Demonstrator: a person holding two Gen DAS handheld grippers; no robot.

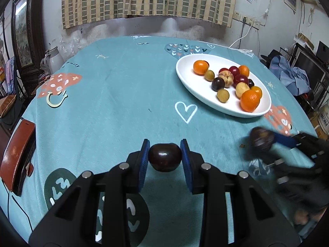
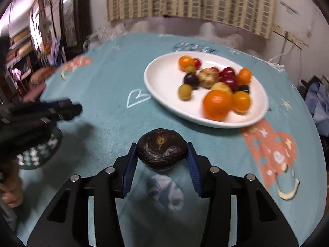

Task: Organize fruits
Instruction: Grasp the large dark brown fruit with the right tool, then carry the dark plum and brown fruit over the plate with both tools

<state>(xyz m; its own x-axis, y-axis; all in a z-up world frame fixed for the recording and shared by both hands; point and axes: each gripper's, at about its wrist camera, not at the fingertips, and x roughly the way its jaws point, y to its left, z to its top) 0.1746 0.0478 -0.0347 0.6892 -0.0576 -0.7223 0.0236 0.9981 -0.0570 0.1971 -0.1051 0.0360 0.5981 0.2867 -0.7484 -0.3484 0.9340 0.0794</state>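
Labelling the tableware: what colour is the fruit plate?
Plain white plate, clearest in the left wrist view.

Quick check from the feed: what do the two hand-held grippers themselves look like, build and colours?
They match. The left hand-held gripper and right hand-held gripper each have a black plastic frame with open cut-outs, round silver pins at the joints, and two flat fingers faced with ribbed blue pads. No cables or markings show; no sleeve is visible.

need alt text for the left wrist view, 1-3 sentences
The left gripper is shut on a dark plum above a teal tablecloth. At far right, the blurred right gripper has a dark round fruit at its tips. Behind them, a white plate holds oranges, plums and small yellow-green fruits.
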